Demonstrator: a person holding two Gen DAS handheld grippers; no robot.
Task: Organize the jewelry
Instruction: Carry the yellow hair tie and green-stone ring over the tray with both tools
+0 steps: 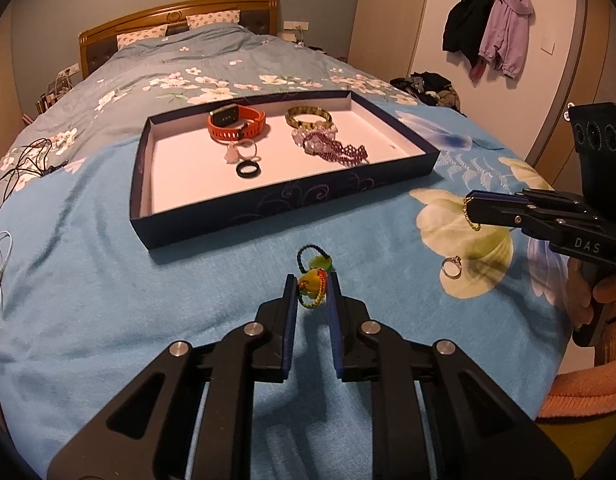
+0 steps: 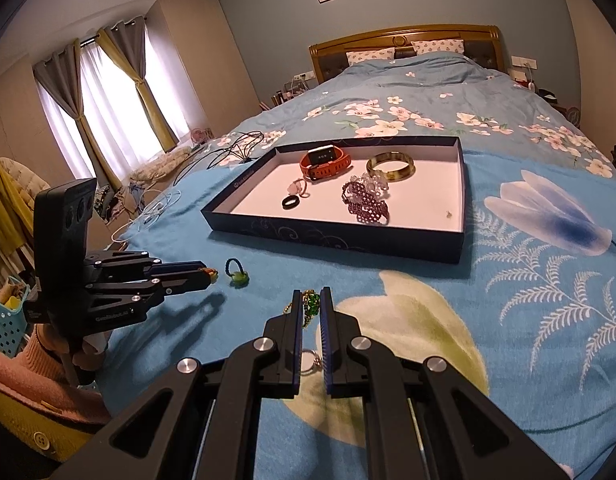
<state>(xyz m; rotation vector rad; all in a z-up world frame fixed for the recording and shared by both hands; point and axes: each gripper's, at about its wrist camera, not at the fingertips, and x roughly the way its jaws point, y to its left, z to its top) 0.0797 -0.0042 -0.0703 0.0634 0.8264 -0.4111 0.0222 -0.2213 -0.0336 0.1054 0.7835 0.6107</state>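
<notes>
The left gripper point(image 1: 311, 286) is nearest the lens, its jaws closed on a yellow-green charm with a red and yellow beaded cord point(image 1: 312, 289), held just above the blue floral bedspread point(image 1: 108, 280). Just beyond it on the spread lies a dark corded loop with a pale green bead point(image 1: 313, 258), the loop standing toward the box.

The right gripper point(image 2: 309, 300) is clamped on a gold chain with a green stone point(image 2: 311, 305); the chain hangs down from the fingertips, its long axis roughly vertical. Below that gripper, on the pale flower print, a silver ring with a small stone point(image 1: 451, 267) lies on the spread.

Farther up the bed sits a shallow dark blue box point(image 1: 228, 220) with a white floor, its long axis running across the bed and a swirl pattern on its near wall. Inside, toward the far wall, are an orange-strapped watch point(image 1: 236, 124) and a mottled green bangle point(image 1: 308, 117); in front of the bangle a purple beaded bracelet point(image 1: 335, 150) stretches toward the right wall. Nearer the middle lie a thin ring with a pale stone point(image 1: 244, 152) and a black ring point(image 1: 249, 169), flat.

The right gripper's body reads "DAS" point(image 1: 587, 246); lettering on the left gripper's body is too blurred to read.
</notes>
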